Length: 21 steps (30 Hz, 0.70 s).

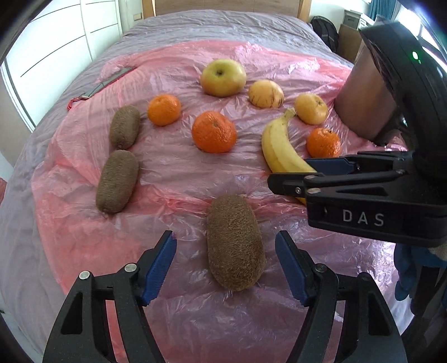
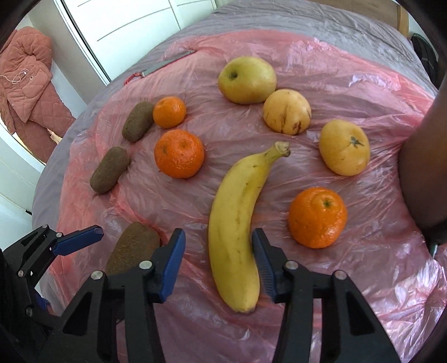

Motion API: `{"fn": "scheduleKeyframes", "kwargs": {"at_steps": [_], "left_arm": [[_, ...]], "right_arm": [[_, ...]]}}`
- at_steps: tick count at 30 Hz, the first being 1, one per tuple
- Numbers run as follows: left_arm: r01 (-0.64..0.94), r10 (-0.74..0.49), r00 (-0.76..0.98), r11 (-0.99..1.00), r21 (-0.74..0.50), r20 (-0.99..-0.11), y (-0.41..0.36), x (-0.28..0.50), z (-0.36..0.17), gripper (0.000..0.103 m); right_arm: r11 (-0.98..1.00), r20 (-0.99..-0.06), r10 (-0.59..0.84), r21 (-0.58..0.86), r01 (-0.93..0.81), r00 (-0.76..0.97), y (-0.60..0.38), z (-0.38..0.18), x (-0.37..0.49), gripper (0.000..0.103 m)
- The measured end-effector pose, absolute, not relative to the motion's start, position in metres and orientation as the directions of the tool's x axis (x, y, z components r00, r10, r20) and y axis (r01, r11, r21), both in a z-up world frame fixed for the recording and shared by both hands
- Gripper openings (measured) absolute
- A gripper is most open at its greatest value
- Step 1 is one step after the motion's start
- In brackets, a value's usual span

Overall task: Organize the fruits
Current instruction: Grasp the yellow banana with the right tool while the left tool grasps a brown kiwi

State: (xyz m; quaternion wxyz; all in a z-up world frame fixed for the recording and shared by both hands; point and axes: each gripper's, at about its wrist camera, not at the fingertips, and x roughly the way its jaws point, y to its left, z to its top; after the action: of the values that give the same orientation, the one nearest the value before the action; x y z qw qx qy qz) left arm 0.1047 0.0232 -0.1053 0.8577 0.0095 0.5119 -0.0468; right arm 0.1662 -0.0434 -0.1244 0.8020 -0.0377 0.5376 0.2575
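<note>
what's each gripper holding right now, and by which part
Nothing yet. Left gripper straddles a kiwi, right gripper straddles the banana; jaws not pressing.

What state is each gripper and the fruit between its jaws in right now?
Left gripper: jaws open, straddling a kiwi.
Kiwi: lying on the pink plastic sheet, untouched.
Right gripper: jaws open, straddling the banana.
Banana: lying flat; one pad close alongside, contact unclear.

We saw a pink plastic sheet (image 2: 349, 92) spread over a grey bed cover (image 2: 279, 16). A flat grey bar (image 2: 167, 63) lay near the sheet's far left edge. Quilted pink clothing (image 2: 30, 83) hung beside white wardrobe doors (image 2: 134, 25).
</note>
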Motion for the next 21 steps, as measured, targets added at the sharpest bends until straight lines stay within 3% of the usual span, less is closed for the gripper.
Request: {"fn": "scheduleKeyframes", "kwargs": {"at_steps": [3, 7, 10, 12, 21], "left_arm": [[0.084, -0.064, 0.432, 0.996, -0.03, -0.899, 0.023, 0.111, -0.117, 0.054], [0.087, -0.064, 0.421, 0.996, -0.03, -0.905, 0.02, 0.116, -0.124, 0.053], [0.089, -0.071, 0.415, 0.995, -0.038, -0.907, 0.019, 0.119, -0.13, 0.046], [0.089, -0.083, 0.414, 0.995, -0.05, -0.906, 0.019, 0.119, -0.132, 0.035], [0.054, -0.137, 0.474, 0.99, -0.127, -0.87, 0.032, 0.11, -0.127, 0.034]], "right_arm": [[0.866, -0.894, 0.359, 0.212, -0.454, 0.267, -0.039, -0.133, 0.173, 0.042], [0.87, -0.905, 0.344, 0.207, -0.448, 0.25, -0.036, -0.141, 0.178, 0.033], [0.873, -0.911, 0.33, 0.195, -0.447, 0.248, -0.033, -0.146, 0.18, 0.024], [0.874, -0.914, 0.314, 0.173, -0.453, 0.257, -0.032, -0.148, 0.179, 0.009], [0.877, -0.893, 0.337, 0.182, -0.446, 0.298, -0.035, -0.144, 0.175, 0.008]]}}
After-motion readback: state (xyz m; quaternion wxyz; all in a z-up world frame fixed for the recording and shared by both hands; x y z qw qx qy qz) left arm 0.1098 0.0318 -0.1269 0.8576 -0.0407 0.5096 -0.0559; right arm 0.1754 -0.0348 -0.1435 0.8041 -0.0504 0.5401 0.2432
